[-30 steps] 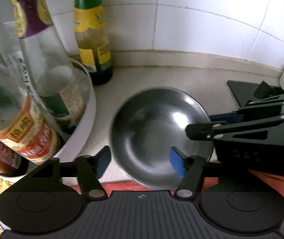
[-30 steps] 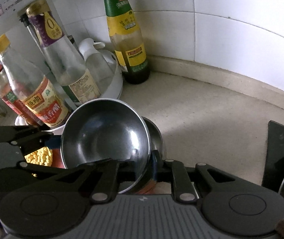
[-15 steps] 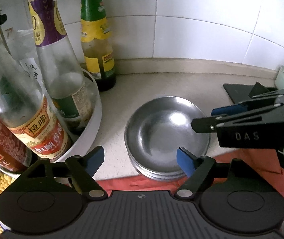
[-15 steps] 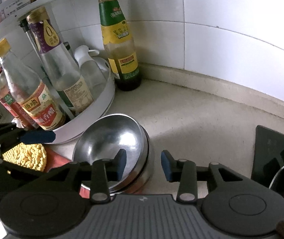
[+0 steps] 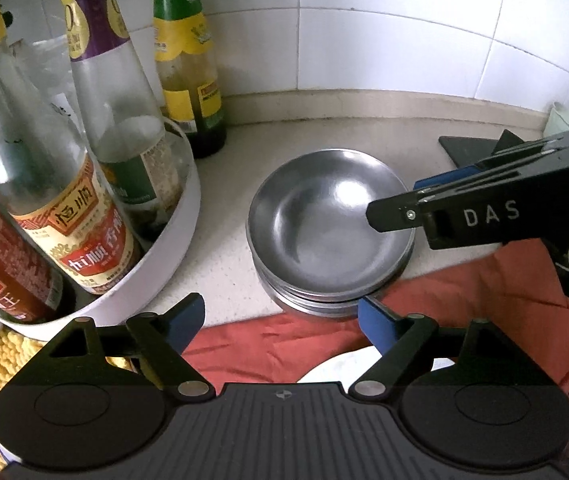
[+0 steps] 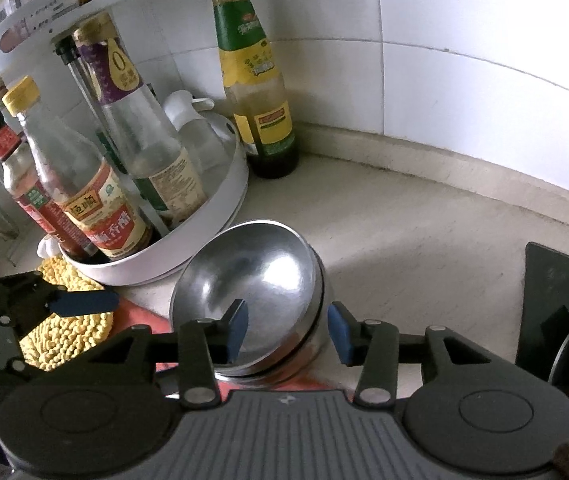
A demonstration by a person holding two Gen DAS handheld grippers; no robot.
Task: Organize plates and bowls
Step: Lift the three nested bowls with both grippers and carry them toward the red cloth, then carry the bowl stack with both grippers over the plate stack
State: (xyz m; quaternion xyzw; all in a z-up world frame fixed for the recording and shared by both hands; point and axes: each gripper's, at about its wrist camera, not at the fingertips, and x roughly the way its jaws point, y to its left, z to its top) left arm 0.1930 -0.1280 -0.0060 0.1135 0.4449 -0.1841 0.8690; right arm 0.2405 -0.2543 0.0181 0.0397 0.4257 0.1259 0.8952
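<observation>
A stack of shiny steel bowls (image 5: 330, 232) stands on the beige counter, also seen in the right wrist view (image 6: 252, 280). My left gripper (image 5: 282, 320) is open and empty, just in front of the stack. My right gripper (image 6: 288, 330) is open and empty, its jaws astride the near rim of the top bowl without touching it. In the left wrist view the right gripper (image 5: 424, 200) reaches over the stack's right rim. A white plate (image 5: 344, 368) shows partly, below the left gripper.
A white round tray (image 5: 172, 248) of sauce bottles stands left of the bowls. A green-labelled bottle (image 6: 260, 92) stands by the tiled wall. A red cloth (image 5: 464, 308) and a yellow mat (image 6: 64, 320) lie at the front. A black stove edge (image 6: 556, 304) is at right.
My right gripper set its steel bowl onto the stack, opened and let it go. Both grippers have drawn back and up from the bowls.
</observation>
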